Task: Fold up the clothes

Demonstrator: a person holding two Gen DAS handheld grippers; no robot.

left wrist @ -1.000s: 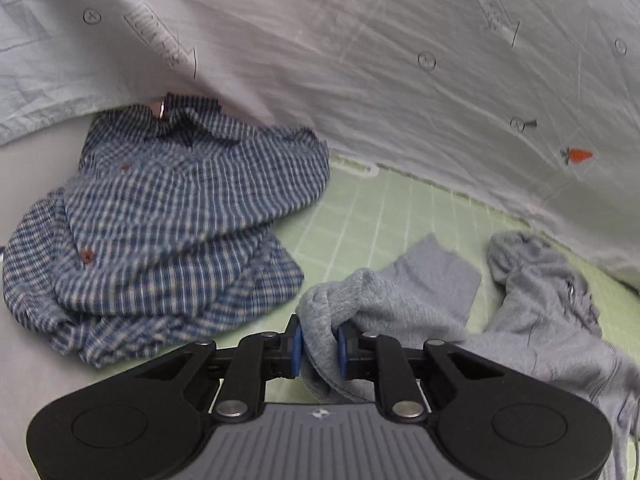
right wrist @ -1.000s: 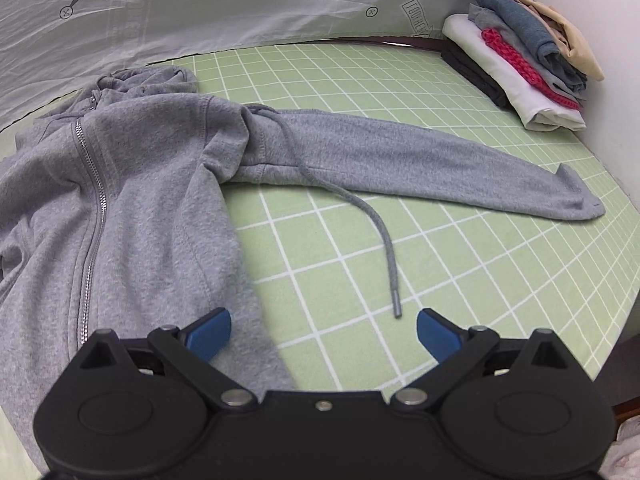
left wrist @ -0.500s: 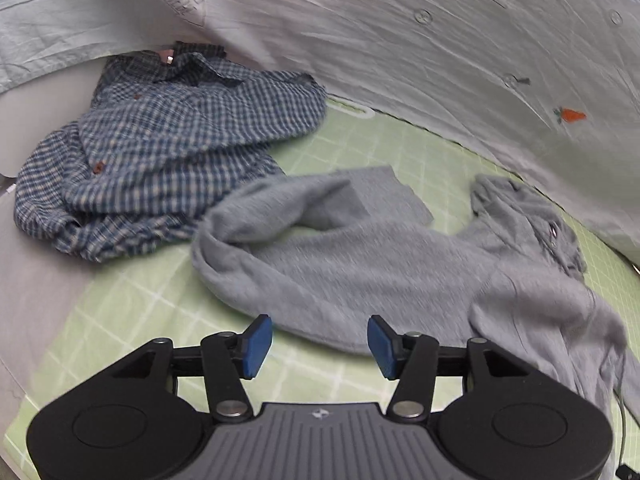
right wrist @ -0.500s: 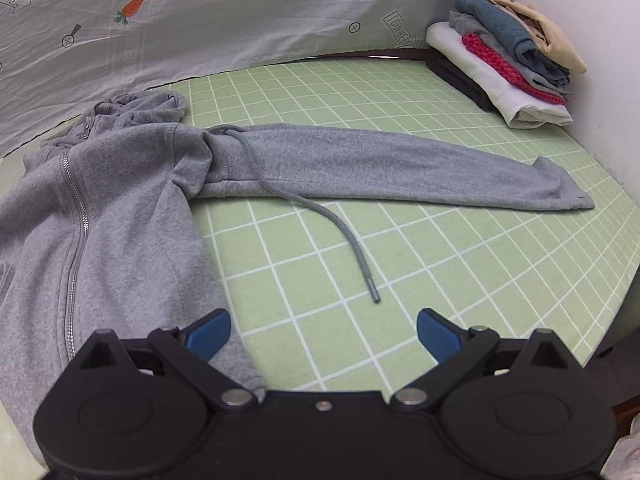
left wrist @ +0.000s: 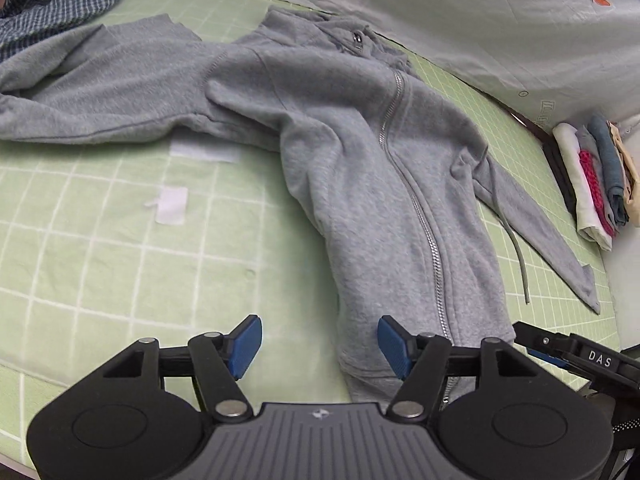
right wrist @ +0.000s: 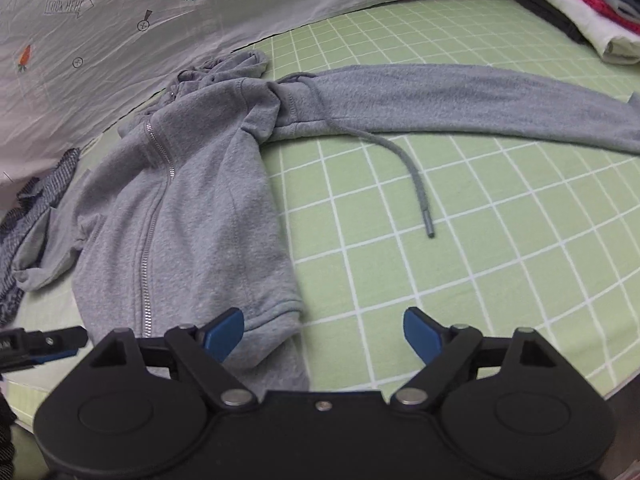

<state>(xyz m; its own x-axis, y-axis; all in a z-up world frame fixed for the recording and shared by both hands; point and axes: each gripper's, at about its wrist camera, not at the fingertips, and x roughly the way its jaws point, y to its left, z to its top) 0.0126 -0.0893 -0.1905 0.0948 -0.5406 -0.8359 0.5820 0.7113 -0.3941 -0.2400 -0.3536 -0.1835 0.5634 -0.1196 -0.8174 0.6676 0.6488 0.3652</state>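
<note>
Left wrist view: sleeve has been released; left gripper [left wrist: 320, 344] fingers are opening, nothing held.
Right gripper [right wrist: 323, 334]: fingers wide, closing, empty.
Hoodie [left wrist: 360, 168]: spread on worktop, hem at near edge; folding can be begun.

Grey zip hoodie [left wrist: 360, 152] lies front-up on the green grid mat [left wrist: 100, 260], zipper [right wrist: 150, 216] closed, body rumpled. Hood bunched at the mat's far edge, against the white sheet. One sleeve [right wrist: 460, 96] stretched out straight across the mat toward the folded stack; the other sleeve [left wrist: 100, 92] runs the opposite way, its cuff end doubled back, reaching the plaid shirt. One drawstring [right wrist: 412, 176] trails loose onto bare mat beside the straight sleeve. Hem sits at the mat's near edge.
</note>
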